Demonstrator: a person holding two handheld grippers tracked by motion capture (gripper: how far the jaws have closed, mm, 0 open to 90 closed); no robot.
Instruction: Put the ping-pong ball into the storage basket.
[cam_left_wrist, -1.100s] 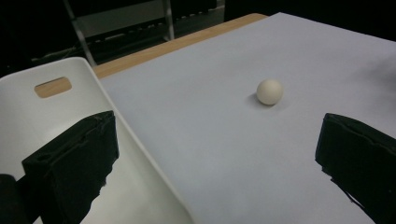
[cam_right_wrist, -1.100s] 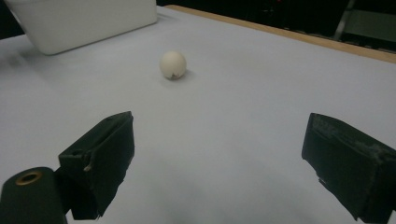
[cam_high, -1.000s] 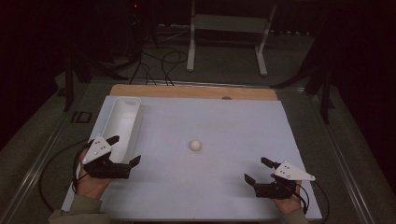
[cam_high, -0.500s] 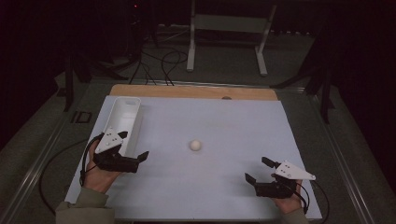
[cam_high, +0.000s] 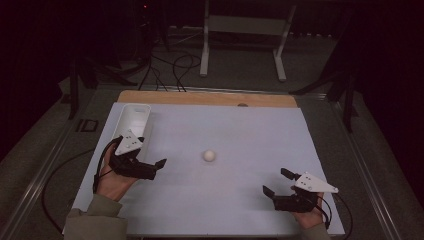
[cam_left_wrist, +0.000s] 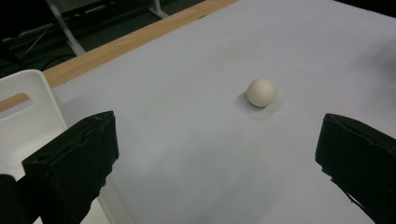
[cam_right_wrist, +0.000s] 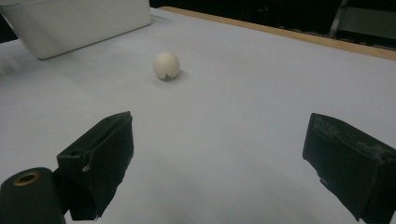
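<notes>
A small off-white ball (cam_high: 209, 156) rests near the middle of the white table sheet (cam_high: 240, 130). My left gripper (cam_high: 156, 169) hovers left of it, open and empty, its jaws pointing right at the ball. In the left gripper view the ball (cam_left_wrist: 261, 92) lies ahead between the wide-apart jaws, a little right of centre. My right gripper (cam_high: 276, 181) stands open near the front right, nothing between its fingers. In the right gripper view the ball (cam_right_wrist: 166, 65) sits farther off, ahead and to the left, with a chipped-looking mark on its near side.
A long white tray (cam_high: 135, 117) lies along the left edge of the sheet, behind my left hand; it shows as tray (cam_left_wrist: 28, 116) and tray (cam_right_wrist: 79, 21). A wooden strip (cam_high: 210, 98) borders the far edge. Beyond it are a dark floor, cables and a metal stand (cam_high: 245, 25).
My left gripper has moved forward and to the right, away from the sheet's left edge toward the ball. The right gripper and the ball have stayed put.
</notes>
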